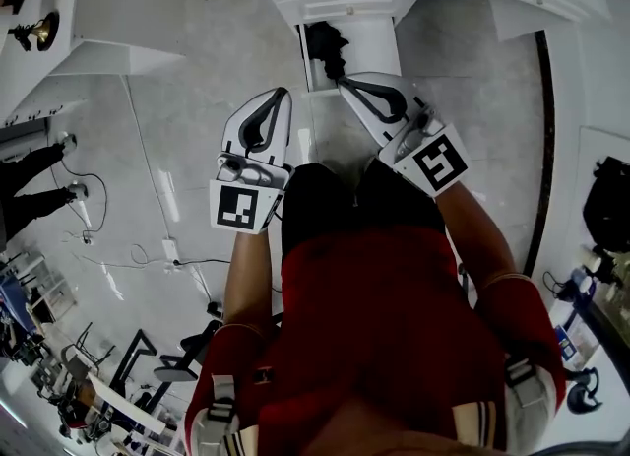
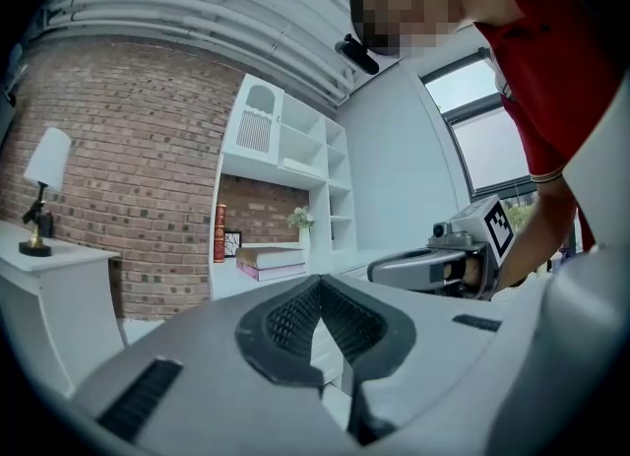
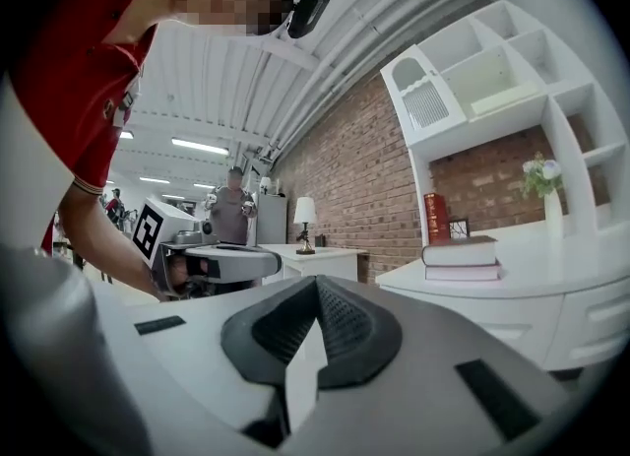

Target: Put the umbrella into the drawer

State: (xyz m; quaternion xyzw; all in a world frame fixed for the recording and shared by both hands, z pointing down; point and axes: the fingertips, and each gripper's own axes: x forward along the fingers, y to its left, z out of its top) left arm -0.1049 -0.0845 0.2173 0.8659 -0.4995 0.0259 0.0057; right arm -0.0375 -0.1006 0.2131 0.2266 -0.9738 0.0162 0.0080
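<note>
Two empty pairs of jaws, pinched together: left claw point(image 1: 279, 99) and right claw point(image 1: 352, 88) hold level, clear of the open drawer point(image 1: 374, 50), probably because the dark umbrella point(image 1: 325, 42) already lies inside.

Red-brown brick wall point(image 2: 128, 149), white shelf unit point(image 2: 258, 131), red shirt point(image 1: 394, 316), red book point(image 3: 436, 216)
</note>
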